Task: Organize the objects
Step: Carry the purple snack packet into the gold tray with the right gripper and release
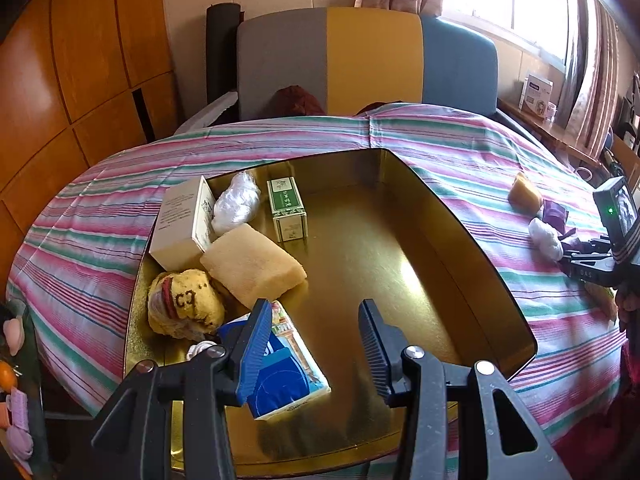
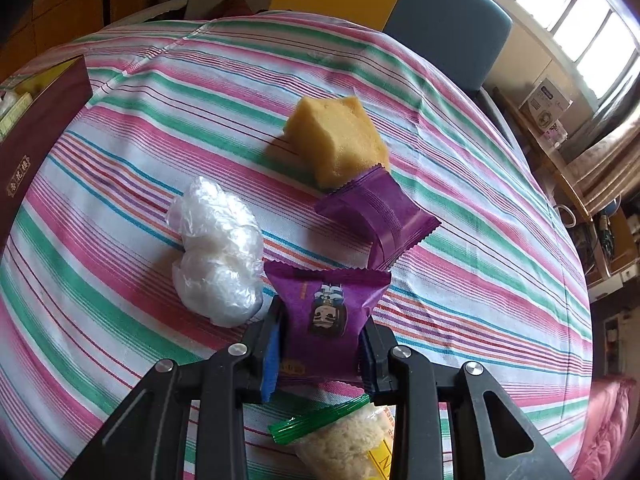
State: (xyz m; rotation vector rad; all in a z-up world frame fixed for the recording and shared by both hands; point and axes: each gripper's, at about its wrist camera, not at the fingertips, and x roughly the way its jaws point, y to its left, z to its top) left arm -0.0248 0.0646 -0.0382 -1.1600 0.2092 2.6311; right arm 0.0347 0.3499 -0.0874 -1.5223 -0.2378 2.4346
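Surface: striped cloth [image 2: 140, 128] covers the counter; a sofa and a bright window stand behind it.
Right tool [image 2: 320, 344]: pressed in on a purple snack packet [image 2: 330, 312], pinching it by its two sides near the lower end, low over the cloth.
Neighbours: a crumpled plastic bag [image 2: 218, 256] lies just beside the left finger; a second purple packet [image 2: 378, 218] and a yellow sponge cake [image 2: 338, 144] lie beyond; a green-sealed cake packet [image 2: 344, 436] sits beneath the tool.
Left tool [image 1: 316, 344]: spread and holding nothing, above the gold-lined box [image 1: 492, 292].
Box contents: a cream carton [image 1: 180, 224], a green tea box [image 1: 286, 208], a pale sponge [image 1: 252, 266], a wrapped bun [image 1: 182, 310] and a blue pouch [image 1: 288, 376] crowd its left half; the right half is bare.
Risk, slip: glossy film bulges between the pads, so the packet may squirt out on lifting.
Risk, snag: the plastic bag may catch on the finger and drag along.
Risk, crush: a hard squeeze may flatten the pastry inside.
Risk, collision: carrying to the box could meet the left tool.
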